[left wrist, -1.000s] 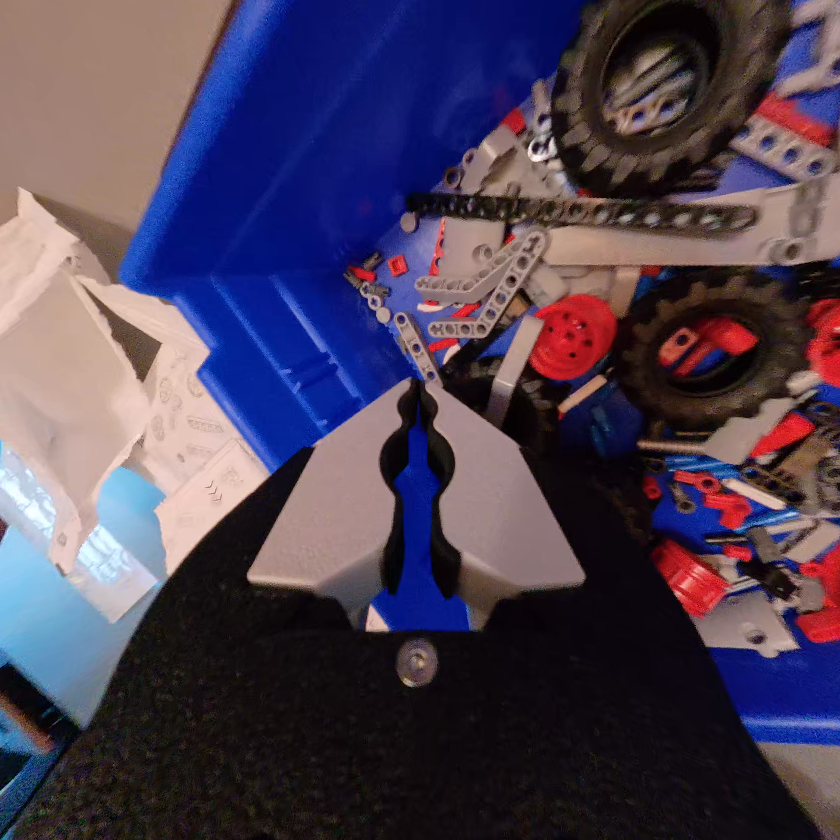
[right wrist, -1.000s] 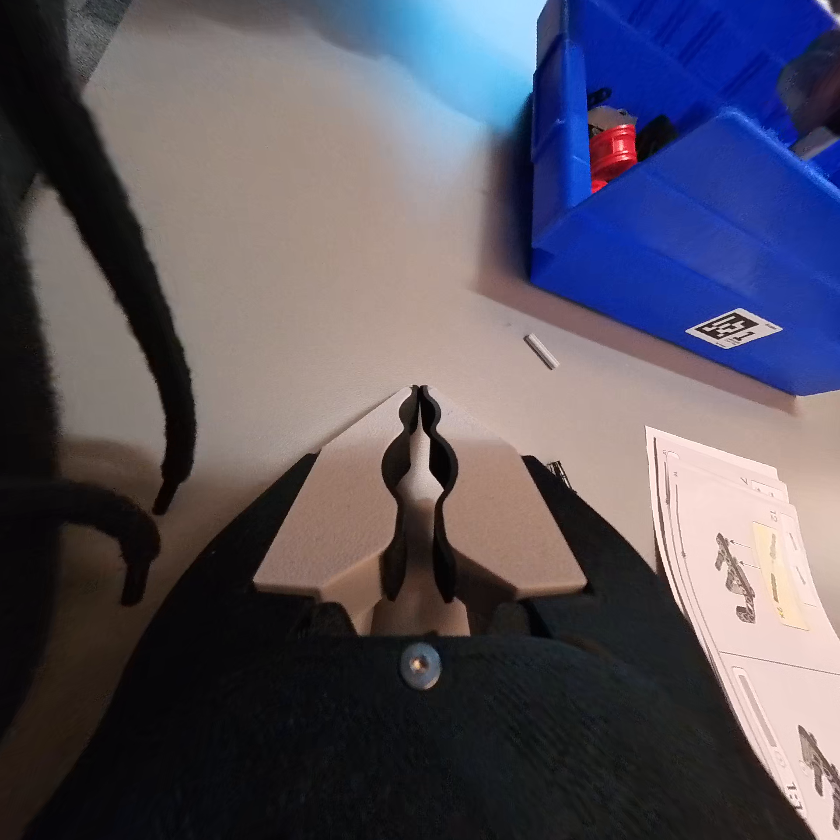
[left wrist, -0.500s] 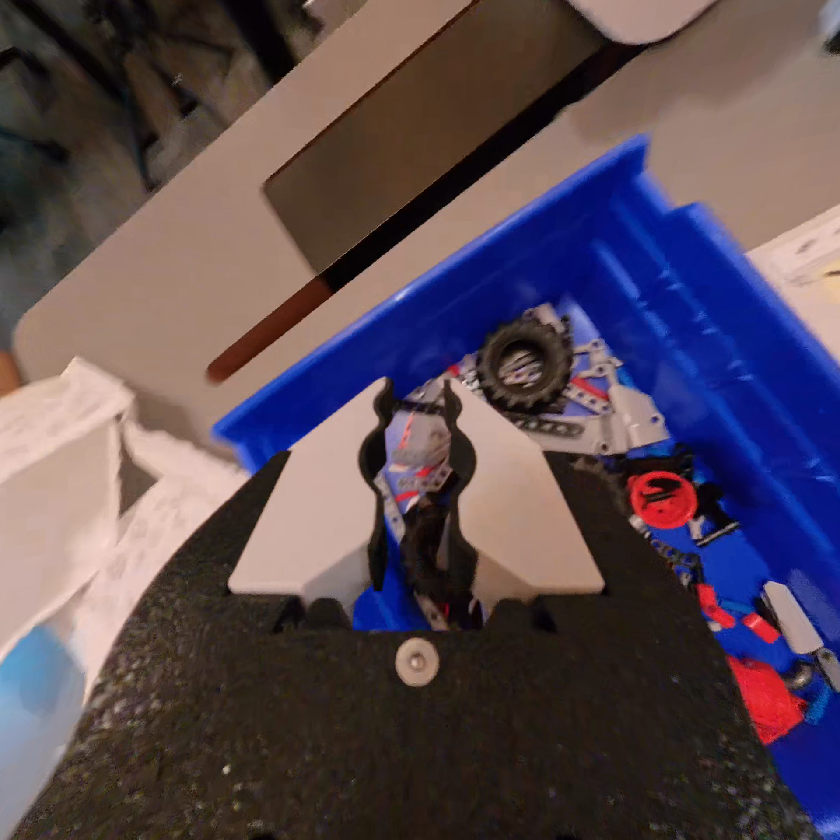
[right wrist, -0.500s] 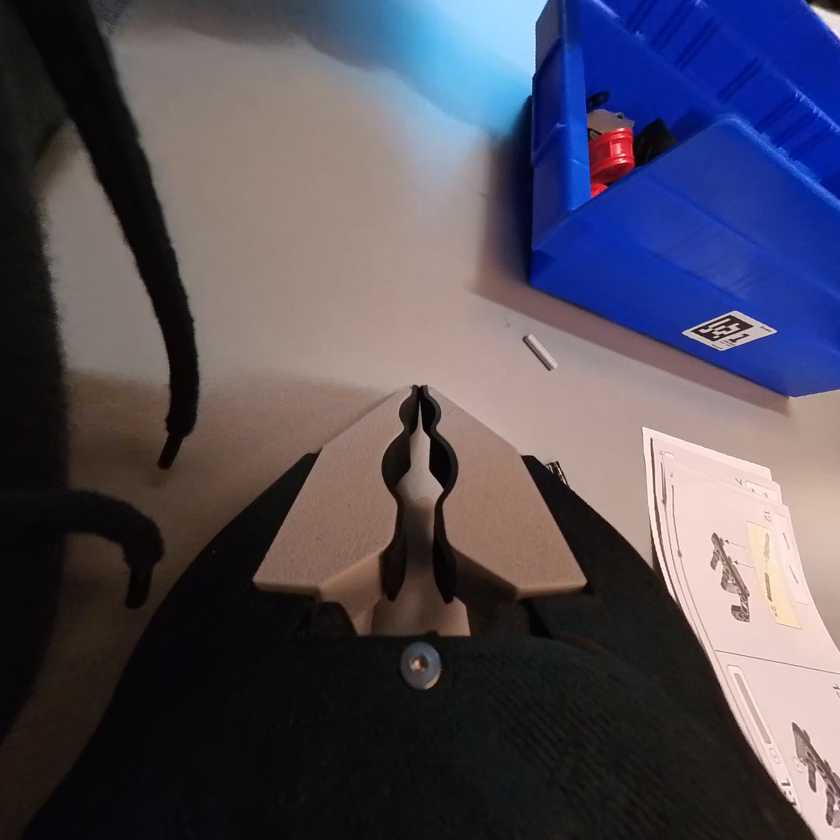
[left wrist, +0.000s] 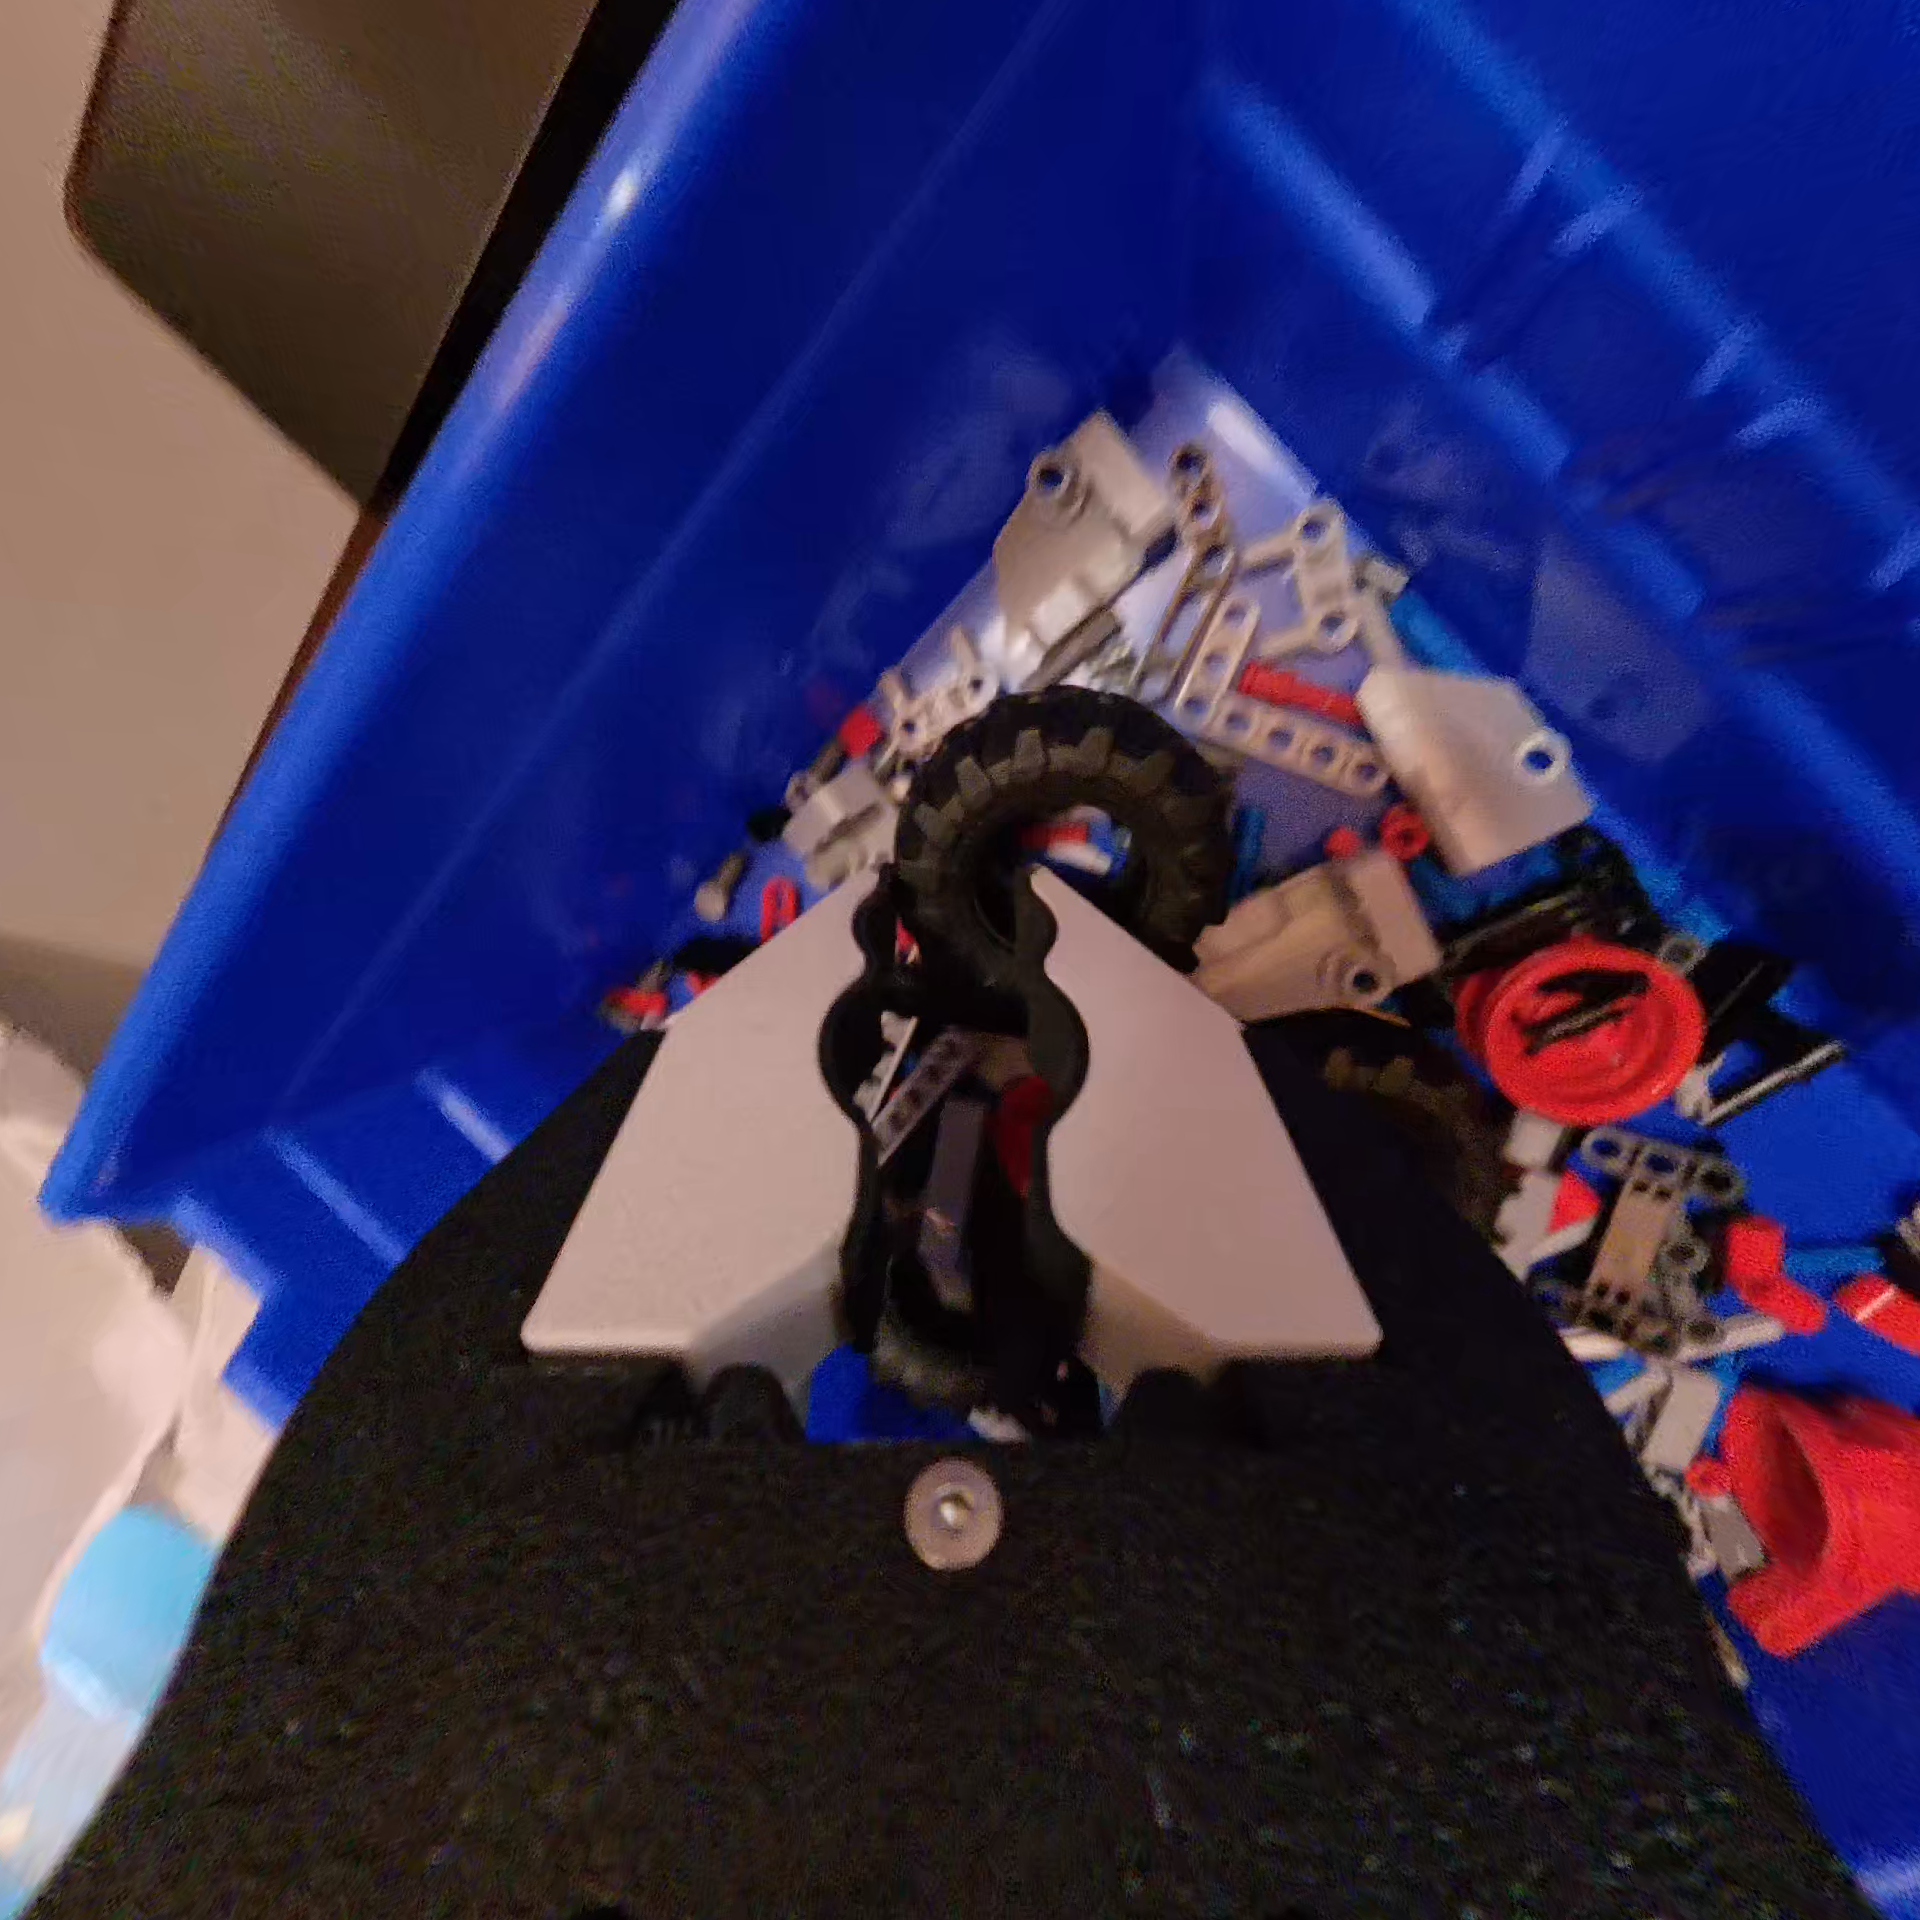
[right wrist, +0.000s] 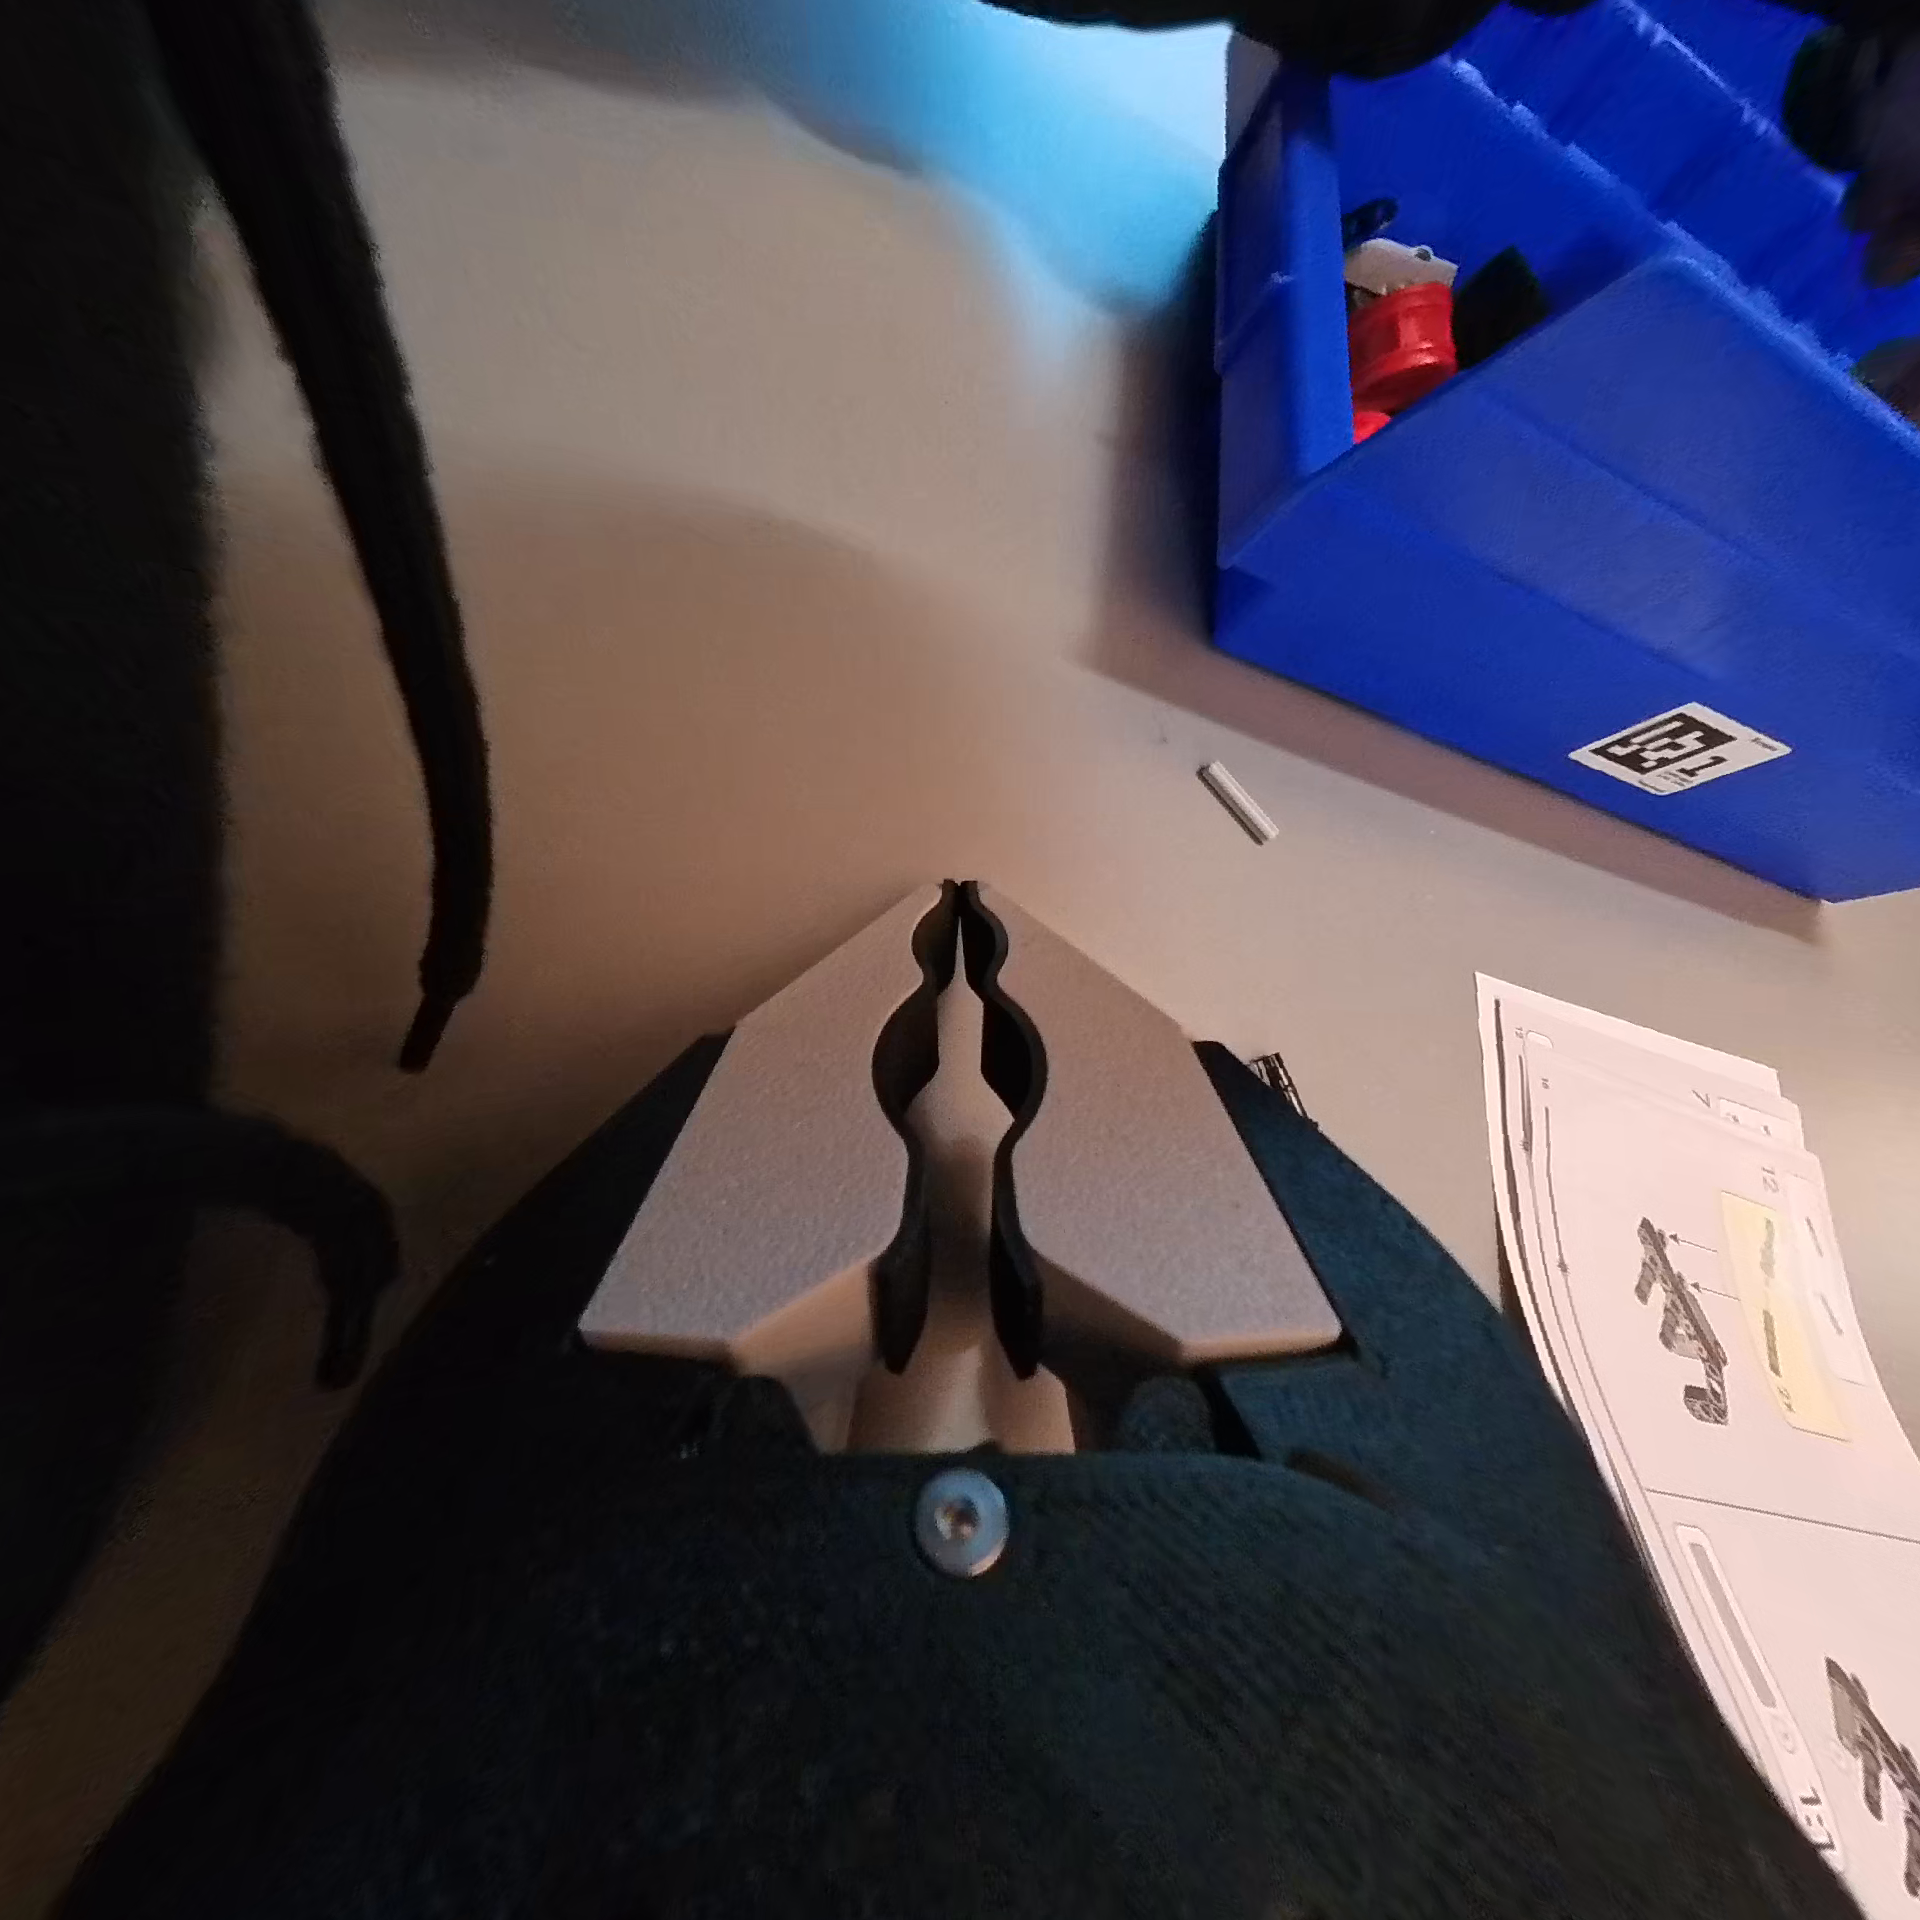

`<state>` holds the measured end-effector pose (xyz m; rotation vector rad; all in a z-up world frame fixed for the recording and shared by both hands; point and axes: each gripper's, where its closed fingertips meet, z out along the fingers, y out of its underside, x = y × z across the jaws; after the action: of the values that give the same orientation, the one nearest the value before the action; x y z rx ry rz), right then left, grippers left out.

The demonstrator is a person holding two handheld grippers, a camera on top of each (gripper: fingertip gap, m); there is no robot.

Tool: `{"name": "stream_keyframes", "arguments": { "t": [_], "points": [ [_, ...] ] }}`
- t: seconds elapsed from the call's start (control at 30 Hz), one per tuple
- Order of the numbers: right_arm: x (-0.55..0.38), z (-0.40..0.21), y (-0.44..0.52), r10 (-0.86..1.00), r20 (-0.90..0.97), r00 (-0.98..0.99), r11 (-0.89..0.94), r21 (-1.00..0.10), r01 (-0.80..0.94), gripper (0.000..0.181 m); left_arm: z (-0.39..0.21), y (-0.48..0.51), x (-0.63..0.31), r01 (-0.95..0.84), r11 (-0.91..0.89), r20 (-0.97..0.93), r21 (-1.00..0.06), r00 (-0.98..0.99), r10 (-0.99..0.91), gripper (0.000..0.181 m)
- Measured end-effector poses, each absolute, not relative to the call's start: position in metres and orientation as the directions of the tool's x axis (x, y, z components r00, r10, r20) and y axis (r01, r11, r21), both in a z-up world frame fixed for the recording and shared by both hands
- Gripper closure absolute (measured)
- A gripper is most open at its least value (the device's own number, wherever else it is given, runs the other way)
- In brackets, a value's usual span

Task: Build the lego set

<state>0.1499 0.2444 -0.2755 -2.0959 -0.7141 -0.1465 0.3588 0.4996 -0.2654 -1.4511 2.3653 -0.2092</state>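
In the left wrist view, a blue bin (left wrist: 644,665) holds loose lego parts: a black tyre (left wrist: 1081,790), a red wheel hub (left wrist: 1569,1029), grey panels (left wrist: 1465,748) and grey beams (left wrist: 1216,634). My left gripper (left wrist: 956,914) is low inside the bin with its jaws apart. Its fingertips stand on either side of the tyre's near wall, and the frame is blurred. My right gripper (right wrist: 958,888) is shut and empty above the grey table (right wrist: 790,520). A small white pin (right wrist: 1236,800) lies on the table ahead of it, to its right.
The blue bin (right wrist: 1558,582) sits at the right gripper's upper right, with a red hub (right wrist: 1397,343) inside. An instruction booklet (right wrist: 1683,1299) lies at the right. Black cords (right wrist: 416,727) hang at the left. White paper bags (left wrist: 62,1351) lie left of the bin. About 35 centimetres separates my left fingertips from my right.
My left gripper went from shut to open, swung over the bin and came down until its fingertips straddle the black tyre. My right gripper has hardly moved.
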Motion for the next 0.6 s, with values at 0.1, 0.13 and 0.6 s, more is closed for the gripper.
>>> {"name": "stream_keyframes", "arguments": {
  "t": [0.1, 0.13, 0.6],
  "points": [
    [0.15, -0.276, 0.244, 0.435, 0.353, 0.828, -0.439, -0.72, 0.538, 0.181, -0.255, 0.519, 0.343, -0.863, 0.445, -0.3, -0.24, -0.371, -0.879, 0.162],
    [0.15, -0.276, 0.245, 0.436, 0.352, 0.828, -0.44, -0.72, 0.537, 0.181, -0.249, 0.527, 0.339, -0.873, 0.434, -0.335, -0.222, -0.349, -0.875, 0.163],
    [0.15, -0.276, 0.245, 0.436, 0.352, 0.828, -0.44, -0.72, 0.537, 0.181, -0.211, 0.576, 0.315, -0.913, 0.327, -0.494, -0.243, -0.174, -0.852, 0.16]
  ]
}}
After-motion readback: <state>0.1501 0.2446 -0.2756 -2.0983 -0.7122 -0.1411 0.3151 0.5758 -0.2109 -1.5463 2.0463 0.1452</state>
